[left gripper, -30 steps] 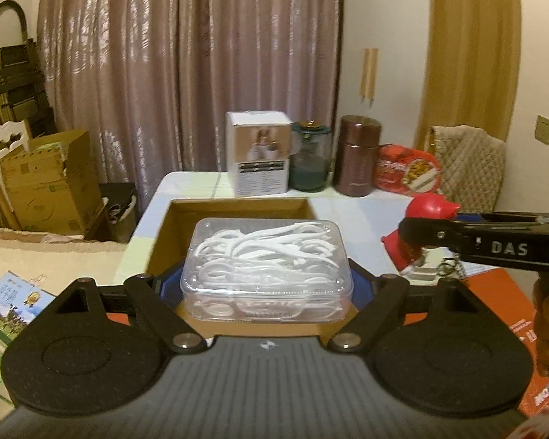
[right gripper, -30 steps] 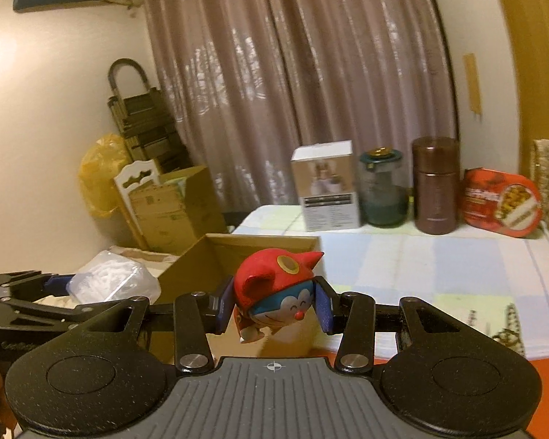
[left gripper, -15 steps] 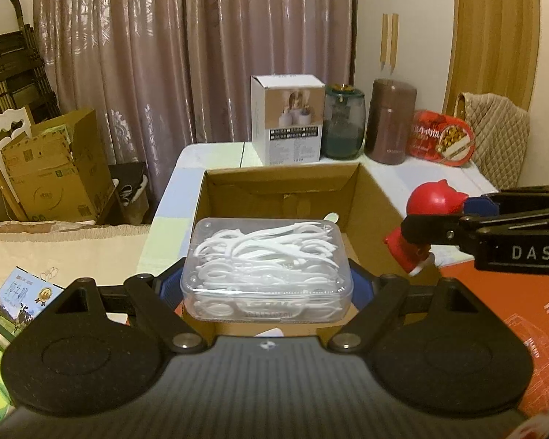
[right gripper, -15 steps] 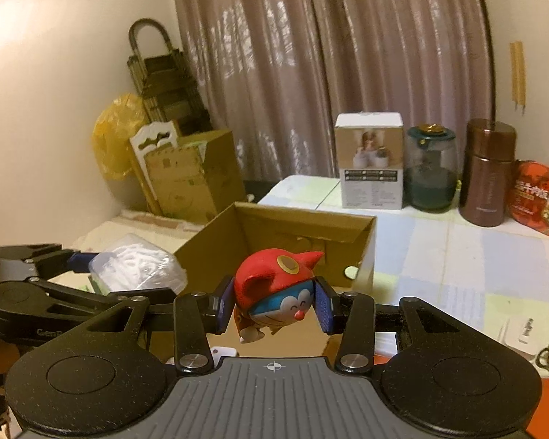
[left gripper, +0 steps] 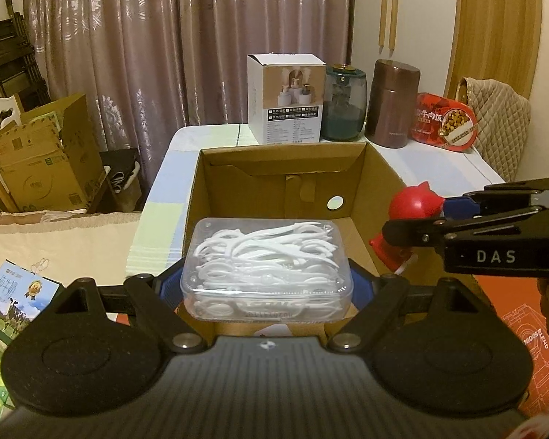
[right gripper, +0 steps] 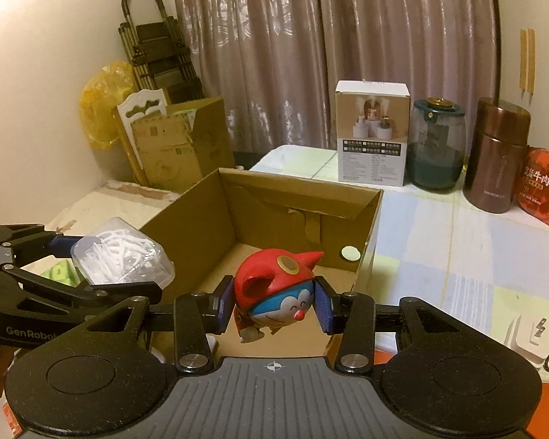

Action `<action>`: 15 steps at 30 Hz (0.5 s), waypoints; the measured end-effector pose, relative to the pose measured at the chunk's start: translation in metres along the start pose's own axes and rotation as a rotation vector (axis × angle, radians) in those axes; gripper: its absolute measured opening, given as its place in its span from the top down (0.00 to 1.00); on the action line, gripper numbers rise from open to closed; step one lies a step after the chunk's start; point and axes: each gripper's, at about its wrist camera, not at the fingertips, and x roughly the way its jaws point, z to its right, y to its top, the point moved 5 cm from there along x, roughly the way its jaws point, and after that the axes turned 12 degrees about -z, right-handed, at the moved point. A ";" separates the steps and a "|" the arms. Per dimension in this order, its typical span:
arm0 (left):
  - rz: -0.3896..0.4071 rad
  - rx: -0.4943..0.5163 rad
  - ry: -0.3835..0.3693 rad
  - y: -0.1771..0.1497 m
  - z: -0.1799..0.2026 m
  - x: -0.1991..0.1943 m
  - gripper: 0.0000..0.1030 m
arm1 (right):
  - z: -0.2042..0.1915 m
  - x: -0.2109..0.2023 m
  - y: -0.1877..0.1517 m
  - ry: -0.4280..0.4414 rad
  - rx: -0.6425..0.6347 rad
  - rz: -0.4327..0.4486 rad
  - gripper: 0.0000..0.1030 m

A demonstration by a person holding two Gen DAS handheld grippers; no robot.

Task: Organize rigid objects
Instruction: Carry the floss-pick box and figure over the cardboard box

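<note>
Curtained room, bench (left gripper: 208,135) bearing open cardboard box (left gripper: 285,168). Left gripper (left gripper: 267,281) fingers clamped on floss-pick case (left gripper: 267,267), over box's near edge; right gripper (right gripper: 274,307) fingers clamped on toy figure (right gripper: 274,289), beside it, box ahead-below both.

Mauve curtains (left gripper: 186,47) hang behind the table (right gripper: 457,241); left of it, a folded step ladder (right gripper: 157,55) leans against the cream wall (right gripper: 36,91).
</note>
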 end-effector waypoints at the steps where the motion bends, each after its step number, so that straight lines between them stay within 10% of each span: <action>1: -0.001 0.000 -0.003 0.001 0.000 0.001 0.20 | -0.001 0.000 0.000 0.001 -0.002 -0.001 0.59; 15: -0.032 -0.002 -0.002 0.004 -0.008 0.017 0.20 | -0.003 0.013 0.000 -0.022 -0.039 -0.034 0.59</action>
